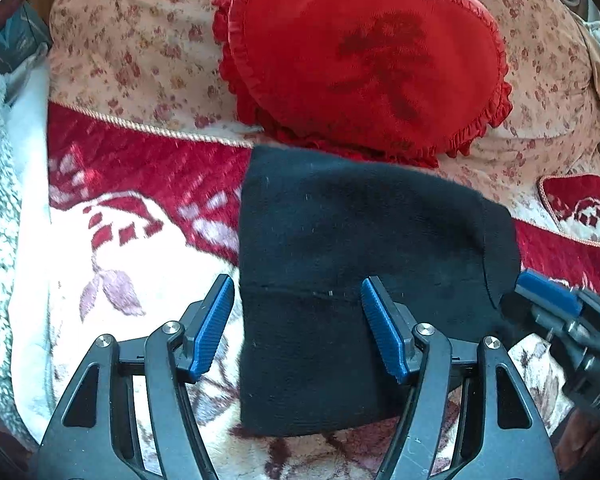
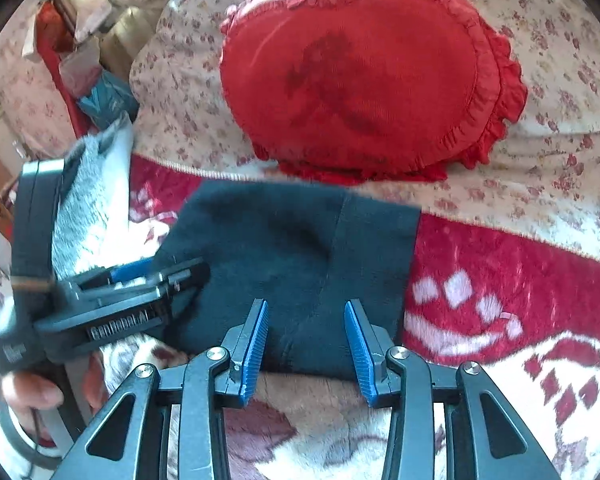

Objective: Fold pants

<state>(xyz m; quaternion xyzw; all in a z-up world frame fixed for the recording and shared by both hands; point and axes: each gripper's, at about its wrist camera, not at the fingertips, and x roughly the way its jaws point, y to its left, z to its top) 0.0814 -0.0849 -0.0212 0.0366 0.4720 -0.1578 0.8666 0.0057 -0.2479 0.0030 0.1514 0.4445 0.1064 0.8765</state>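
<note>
Folded pants [image 1: 352,264] lie on the blanket [image 1: 140,240]. Cushion [image 1: 364,60] just behind pants. Left gripper [image 1: 298,320] over pants' near-left edge, right gripper [image 2: 306,340] at near-right.

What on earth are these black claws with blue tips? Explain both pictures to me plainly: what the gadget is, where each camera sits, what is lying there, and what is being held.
No robot here: a person holds a hand-held two-finger gripper in each hand, with a fisheye camera on each looking along its fingers. One picture looks out from the left gripper, the other from the right gripper; each also shows the other gripper at its edge.

A folded dark pair of pants lies on a red-and-white floral blanket. Behind it a red frilled cushion leans on flower-print bedding.

Both grippers' jaws stand apart, with blue ribbed pads over the pants' near edge. Nothing is gripped or lifted.
</note>
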